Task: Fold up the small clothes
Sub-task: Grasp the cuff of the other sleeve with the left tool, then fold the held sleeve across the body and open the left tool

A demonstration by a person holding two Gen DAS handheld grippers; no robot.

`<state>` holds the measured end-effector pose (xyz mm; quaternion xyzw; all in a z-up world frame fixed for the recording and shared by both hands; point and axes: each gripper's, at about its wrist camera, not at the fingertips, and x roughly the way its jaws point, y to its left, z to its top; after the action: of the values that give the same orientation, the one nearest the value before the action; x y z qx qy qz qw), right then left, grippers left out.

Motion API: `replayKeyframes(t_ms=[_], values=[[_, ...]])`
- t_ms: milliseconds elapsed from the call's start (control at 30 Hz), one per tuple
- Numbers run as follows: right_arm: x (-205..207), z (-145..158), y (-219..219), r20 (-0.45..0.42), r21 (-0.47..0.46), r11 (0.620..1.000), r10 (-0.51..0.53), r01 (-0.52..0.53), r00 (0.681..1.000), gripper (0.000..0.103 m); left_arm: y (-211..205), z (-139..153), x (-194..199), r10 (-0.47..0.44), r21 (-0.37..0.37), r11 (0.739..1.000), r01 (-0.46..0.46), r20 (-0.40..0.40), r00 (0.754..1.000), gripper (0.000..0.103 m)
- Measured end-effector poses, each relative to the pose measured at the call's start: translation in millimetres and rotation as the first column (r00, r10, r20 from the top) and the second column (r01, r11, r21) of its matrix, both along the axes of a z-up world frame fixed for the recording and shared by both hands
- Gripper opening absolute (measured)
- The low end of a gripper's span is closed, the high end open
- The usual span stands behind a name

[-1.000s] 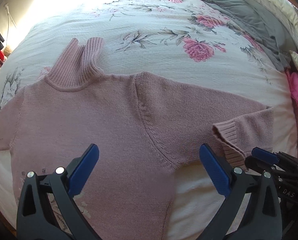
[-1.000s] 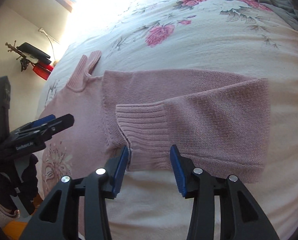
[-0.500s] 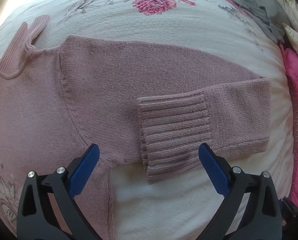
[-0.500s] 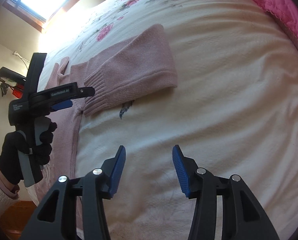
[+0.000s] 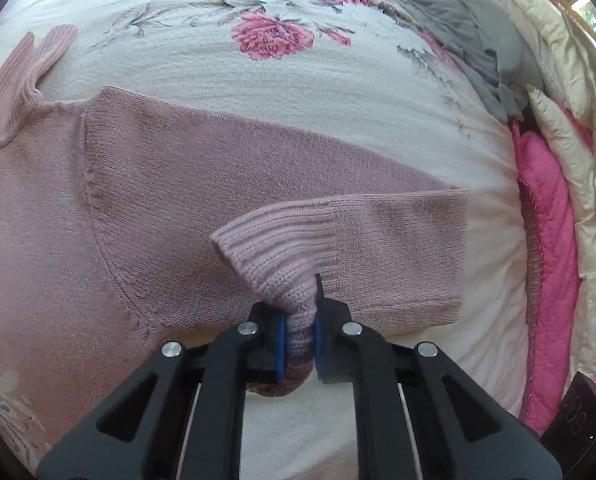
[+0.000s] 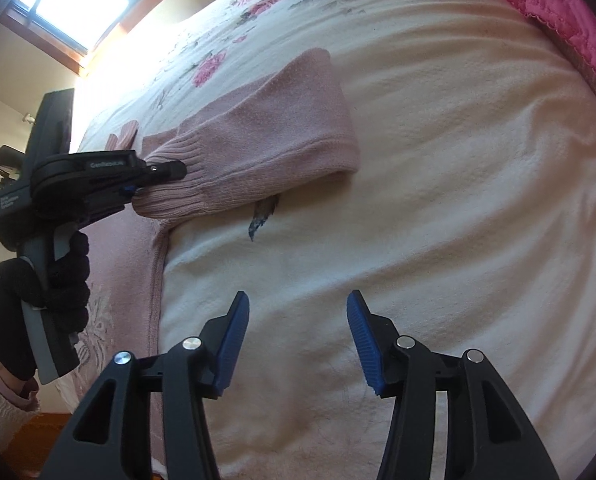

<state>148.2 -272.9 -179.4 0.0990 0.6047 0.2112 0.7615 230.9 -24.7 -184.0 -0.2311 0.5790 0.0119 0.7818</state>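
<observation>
pink knit sweater (image 5: pixel 146 200); ribbed cuff (image 5: pixel 282 256) bunched in left gripper (image 5: pixel 299 330)

Your left tool (image 5: pixel 299 336) clamped on ribbed cuff (image 5: pixel 274 248) of pink sweater (image 5: pixel 138 200), cuff bunched between blue pads (image 5: pixel 280 336). Sleeve (image 5: pixel 397 240) doubled back across sweater, fold edge toward right. Collar (image 5: pixel 22 76) at far left. Sweater lies on floral bed (image 5: pixel 258 80). Grey cloth (image 5: pixel 437 12) and pink quilt (image 5: pixel 545 240) at right.
</observation>
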Motion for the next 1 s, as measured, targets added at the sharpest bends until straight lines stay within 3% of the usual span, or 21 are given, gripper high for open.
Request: replayKeyframes(t_ms=[167, 367, 633, 900, 1000], values=[[6.2, 2.5, 19.8, 0.009, 0.005, 1.0, 0.017, -0.017, 1.0, 0.052, 58.3, 36.5, -29.2, 0.068, 0.019, 0.997, -0.069, 0.079, 0.995, 0.008], [6.3, 5.9, 49.5, 0.018, 0.01, 0.998, 0.065, -0.066, 0.998, 0.052, 154.0, 57.7, -54.5, 0.155, 0.132, 0.977, -0.167, 0.097, 0.983, 0.008], [20.1, 10.0, 114.1, 0.034, 0.021, 0.99, 0.141, -0.142, 0.989, 0.052, 261.9, 59.0, -89.9, 0.283, 0.225, 0.928, -0.296, 0.091, 0.955, 0.008], [43.7, 7.9, 192.8, 0.036, 0.106, 0.977, 0.184, -0.187, 0.982, 0.052, 332.0, 47.0, -114.2, 0.384, 0.276, 0.879, -0.389, 0.073, 0.92, 0.008], [51.6, -7.5, 220.0, 0.001, 0.127, 0.972, 0.2, -0.198, 0.98, 0.053, 347.8, 30.8, -118.7, 0.386, 0.292, 0.877, -0.381, 0.044, 0.921, 0.009]])
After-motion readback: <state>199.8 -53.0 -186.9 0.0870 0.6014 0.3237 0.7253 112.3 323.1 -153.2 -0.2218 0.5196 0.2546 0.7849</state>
